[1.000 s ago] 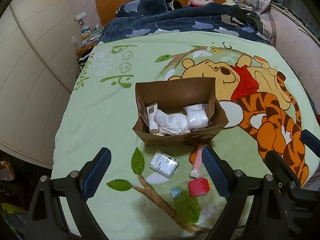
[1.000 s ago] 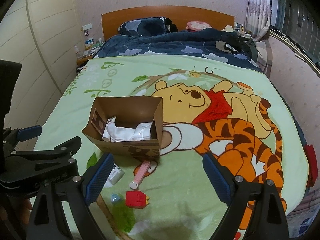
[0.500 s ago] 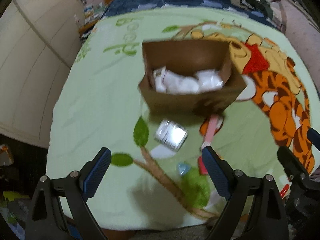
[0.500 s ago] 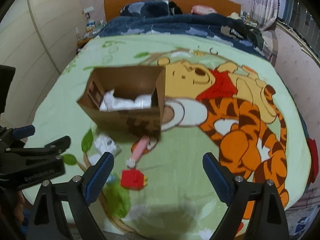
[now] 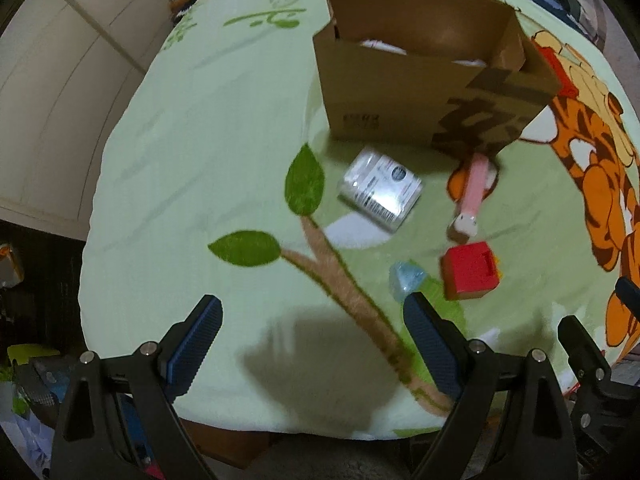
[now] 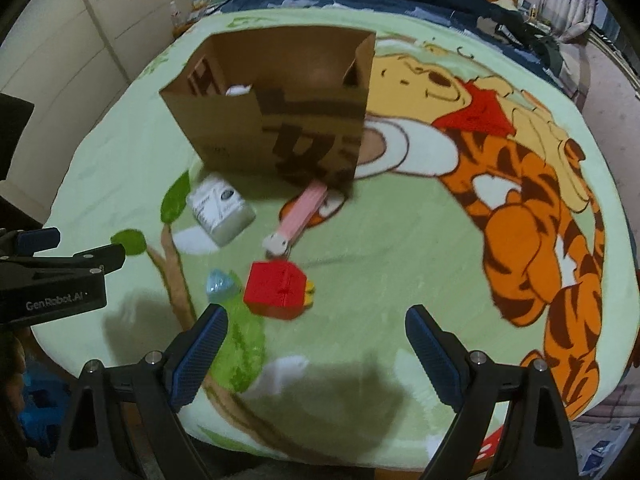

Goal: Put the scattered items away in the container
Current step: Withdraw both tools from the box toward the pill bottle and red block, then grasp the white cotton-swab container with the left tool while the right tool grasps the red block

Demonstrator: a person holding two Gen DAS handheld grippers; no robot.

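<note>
Here the bed, under a green cartoon blanket [image 6: 400, 272], fills a room with pale cupboard doors and a wooden headboard. On it stands the cardboard box [image 5: 404, 92], white things already inside. Just in front lie a white packet [image 5: 380, 190], a pink stick [image 6: 298, 216], a red block [image 6: 276, 288] and a small blue piece [image 5: 406, 280]. Both the left gripper [image 5: 312, 344] and the right gripper [image 6: 316, 356] hang wide and empty above them, so this looks like the approach; next, one must settle over a single item and close.
</note>
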